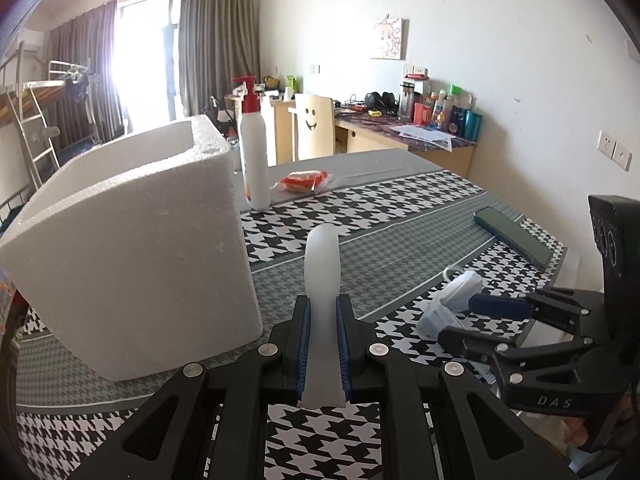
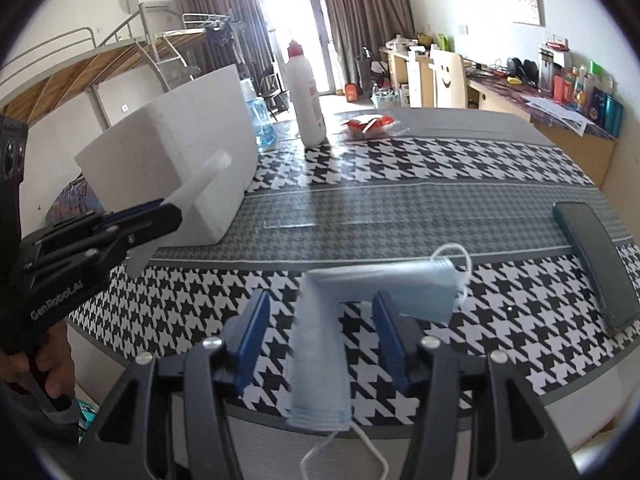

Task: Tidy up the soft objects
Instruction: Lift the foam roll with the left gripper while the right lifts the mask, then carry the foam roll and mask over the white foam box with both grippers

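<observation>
Foam box (image 1: 132, 248) upper left: white styrofoam, grainy matt. Tablecloth (image 1: 400, 208): houndstooth print, smooth with slight sheen. Translucent tube (image 1: 322, 280): frosted soft silicone-like. Face mask (image 2: 320, 344): pale blue pleated nonwoven cloth. Phone (image 2: 600, 264): glossy. Pump bottle (image 1: 254, 152): white matt plastic.

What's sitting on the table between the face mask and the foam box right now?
Only bare houndstooth tablecloth lies between the face mask and the foam box; the right wrist view shows that stretch best.

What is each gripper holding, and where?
Left gripper: translucent white soft tube, clamped near its lower end. Right gripper: open, holding nothing; blue face mask lies between its fingers.
</observation>
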